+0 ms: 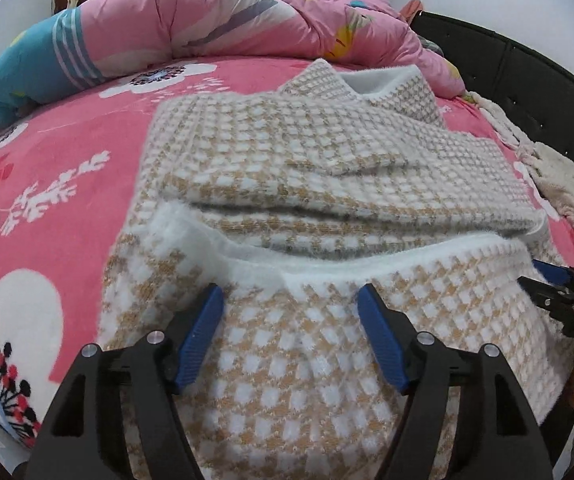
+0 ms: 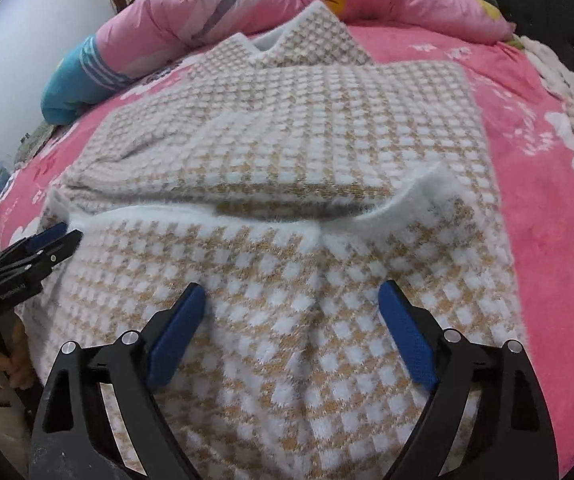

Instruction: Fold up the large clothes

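The only writing we could find was a few pale letters on the black body of the right gripper (image 1: 555, 284) at the right edge of the left wrist view, seemingly "DAS", too cut off to read with confidence. We counted 1 sweater (image 1: 327, 200), 2 grippers, 1 quilt (image 1: 247, 12), 1 bedsheet (image 1: 59, 184) and 1 pale towel (image 1: 559, 176). The sweater was a fuzzy knit in a small tan-and-white check with a plain white fleecy lining; it lay folded in the middle of the bed, its near part turned up over the rest so that a soft white edge ran across it, with the pointed collar at the far end. Each gripper was black plastic with 2 flat, ribbed blue pads and round silver screws. We held the left gripper (image 1: 291, 300) just above the near part of the sweater, its jaws standing apart with only the fabric surface below them and nothing pinched. The right gripper (image 2: 293, 300) hovered the same way, its jaws spread wider and gripping nothing. The quilt was puffy pink with coloured prints and a blue, white-striped end, heaped at the far side. The bedsheet was plush pink with white flowers. The towel was crumpled beside a black padded bed frame (image 1: 527, 76).
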The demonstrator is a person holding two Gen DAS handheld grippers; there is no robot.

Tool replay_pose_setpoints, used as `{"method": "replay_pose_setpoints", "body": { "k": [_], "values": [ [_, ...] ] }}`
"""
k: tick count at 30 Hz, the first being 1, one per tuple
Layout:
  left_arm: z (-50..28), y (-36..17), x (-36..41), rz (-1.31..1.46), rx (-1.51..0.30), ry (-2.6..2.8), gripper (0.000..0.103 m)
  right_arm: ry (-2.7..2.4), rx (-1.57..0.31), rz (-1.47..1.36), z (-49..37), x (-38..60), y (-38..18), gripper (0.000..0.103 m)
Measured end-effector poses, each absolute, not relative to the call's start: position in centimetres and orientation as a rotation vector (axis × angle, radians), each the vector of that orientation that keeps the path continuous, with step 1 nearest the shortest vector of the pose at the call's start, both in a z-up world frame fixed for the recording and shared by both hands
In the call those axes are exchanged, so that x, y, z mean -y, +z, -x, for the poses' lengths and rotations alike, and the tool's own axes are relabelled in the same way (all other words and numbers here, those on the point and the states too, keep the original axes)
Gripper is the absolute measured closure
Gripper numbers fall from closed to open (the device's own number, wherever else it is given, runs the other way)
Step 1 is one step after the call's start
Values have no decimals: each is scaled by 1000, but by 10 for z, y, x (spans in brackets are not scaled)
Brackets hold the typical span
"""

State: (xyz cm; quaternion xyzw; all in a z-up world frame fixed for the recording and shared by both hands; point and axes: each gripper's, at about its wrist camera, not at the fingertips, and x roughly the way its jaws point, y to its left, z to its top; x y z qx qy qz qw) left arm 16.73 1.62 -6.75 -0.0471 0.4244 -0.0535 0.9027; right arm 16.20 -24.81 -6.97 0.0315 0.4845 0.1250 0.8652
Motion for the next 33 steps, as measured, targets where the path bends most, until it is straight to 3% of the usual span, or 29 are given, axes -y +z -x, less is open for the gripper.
{"method": "replay_pose_setpoints", "body": {
  "k": [7, 12, 20, 33],
  "values": [
    [-169, -67, -14, 98, -893, -61, 34, 393, -905, -42, -137, 216, -25, 19],
    [-167, -67, -9, 99, -897, -20, 33, 361, -1041, 0, -156, 196, -79, 16],
    [-167, -67, -10, 96, -900, -9, 30, 336, -1064, 20, -147, 190, -67, 8],
    [-168, -67, -10, 103, -908, -1, 29, 355, -1115, -2, -153, 204, -68, 8]
  ]
}}
